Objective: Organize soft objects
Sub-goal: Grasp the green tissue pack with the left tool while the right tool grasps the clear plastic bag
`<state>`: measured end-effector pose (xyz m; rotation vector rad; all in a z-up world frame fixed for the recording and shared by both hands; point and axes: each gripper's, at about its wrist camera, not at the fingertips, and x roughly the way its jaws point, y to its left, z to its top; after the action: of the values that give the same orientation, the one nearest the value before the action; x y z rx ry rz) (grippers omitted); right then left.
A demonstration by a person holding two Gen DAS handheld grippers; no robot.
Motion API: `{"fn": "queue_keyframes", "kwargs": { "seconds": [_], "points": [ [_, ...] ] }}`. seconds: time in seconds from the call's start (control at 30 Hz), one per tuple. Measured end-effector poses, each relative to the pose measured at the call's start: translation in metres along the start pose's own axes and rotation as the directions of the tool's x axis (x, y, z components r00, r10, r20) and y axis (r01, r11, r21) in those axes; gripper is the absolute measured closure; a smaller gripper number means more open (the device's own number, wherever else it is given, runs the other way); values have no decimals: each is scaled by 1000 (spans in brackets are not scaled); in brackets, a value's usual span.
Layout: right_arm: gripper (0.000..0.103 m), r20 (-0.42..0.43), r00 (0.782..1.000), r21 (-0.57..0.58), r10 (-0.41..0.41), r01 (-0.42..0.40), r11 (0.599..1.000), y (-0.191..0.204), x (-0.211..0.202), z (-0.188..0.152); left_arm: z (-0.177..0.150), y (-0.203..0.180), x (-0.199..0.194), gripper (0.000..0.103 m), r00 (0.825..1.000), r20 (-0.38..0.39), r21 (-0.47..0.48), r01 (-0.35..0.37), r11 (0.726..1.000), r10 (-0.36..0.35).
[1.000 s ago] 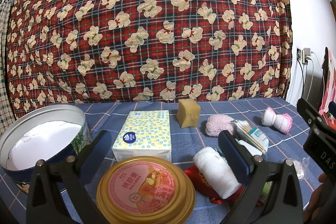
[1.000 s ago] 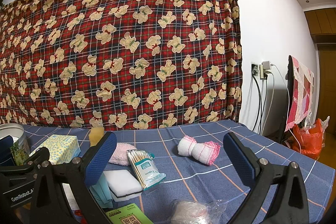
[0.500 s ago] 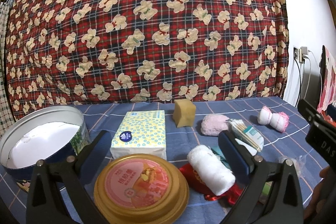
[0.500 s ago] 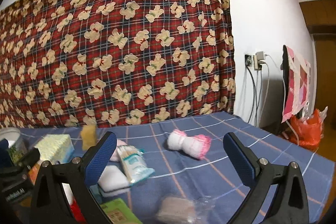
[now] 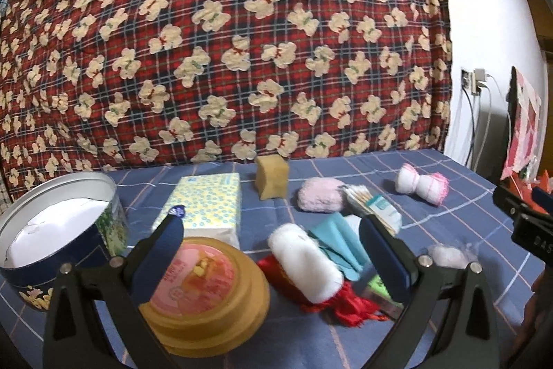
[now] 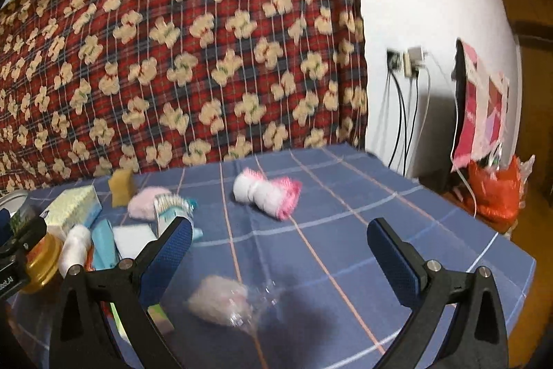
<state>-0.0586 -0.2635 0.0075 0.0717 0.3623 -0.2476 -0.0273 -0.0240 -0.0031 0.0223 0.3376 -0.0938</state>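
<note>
left wrist view: the left claw (image 5: 273, 251) hangs wide open and empty above the desk (image 5: 432, 230), which wears a blue checked cloth. between its fingers lie a white fluffy roll (image 5: 304, 261) on top of a red tasselled thing (image 5: 345, 303), with a teal cloth (image 5: 340, 242) just behind. the gold lidded tin (image 5: 204, 289) sits by the left finger, the yellow dotted tissue pack (image 5: 207, 203) behind it, and an open round tin (image 5: 58, 230) stands to the far left. further back are a tan sponge (image 5: 272, 177), a pink fluffy pad (image 5: 319, 199) touching a pack of cotton swabs (image 5: 371, 206), and a pink-and-white rolled cloth (image 5: 421, 184) well apart to the right. a clear bag of something pale (image 5: 447, 256) lies at the right.

right wrist view, blurred: the right claw (image 6: 278, 242) is also spread open, gripping nothing, above bare cloth. the clear bag sits (image 6: 221, 303) near its left finger; the pink-and-white rolled cloth (image 6: 266, 192) lies beyond, between the fingers. a red plaid blanket with bears (image 6: 172, 57) hangs behind.
</note>
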Motion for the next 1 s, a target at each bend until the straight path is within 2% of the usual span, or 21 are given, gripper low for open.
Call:
{"fn": "queue_keyframes", "kwargs": {
  "seconds": [0.1, 0.17, 0.23, 0.37, 0.47, 0.53, 0.67, 0.7, 0.73, 0.8, 0.9, 1.0],
  "points": [
    [1, -109, 993, -27, 52, -55, 998, 0, 12, -4, -2, -7, -3, 0, 999, -31, 4, 37, 999, -37],
    [1, -175, 980, -46, 97, -107, 993, 4, 21, -6, -3, -13, -5, 0, 996, -52, 10, 73, 997, -72],
    [1, -232, 967, -77, 104, -125, 989, 11, 32, -10, -6, -20, -7, 0, 993, -76, 22, 97, 995, -95],
    [1, -359, 927, -94, 112, -155, 983, 19, 58, -20, -12, -29, -9, 0, 973, -159, 11, 172, 985, -168],
    [8, -439, 890, -99, 120, -181, 978, 24, 74, -25, -16, -31, -13, 0, 962, -185, 2, 205, 979, -201],
    [14, -484, 864, -93, 138, -208, 974, 26, 82, -29, -17, -35, -16, 0, 962, -184, 14, 207, 978, -201],
    [24, -510, 838, -56, 195, -259, 964, 23, 85, -31, -18, -43, -18, 0, 955, -193, 34, 234, 972, -224],
    [29, -509, 837, -58, 199, -264, 963, 22, 84, -31, -17, -44, -17, 0, 953, -197, 34, 243, 969, -232],
    [41, -507, 838, -64, 203, -272, 960, 22, 82, -31, -17, -45, -18, 0, 950, -199, 32, 251, 967, -240],
    [53, -502, 833, -48, 234, -297, 954, 20, 78, -30, -17, -45, -16, 0, 946, -208, 24, 260, 965, -250],
    [58, -493, 836, -23, 242, -290, 957, 13, 75, -31, -17, -46, -11, 0, 936, -229, 2, 274, 962, -266],
    [61, -463, 852, -5, 243, -277, 961, 5, 68, -32, -18, -51, -7, 1, 928, -246, -3, 289, 957, -281]
  ]
}}
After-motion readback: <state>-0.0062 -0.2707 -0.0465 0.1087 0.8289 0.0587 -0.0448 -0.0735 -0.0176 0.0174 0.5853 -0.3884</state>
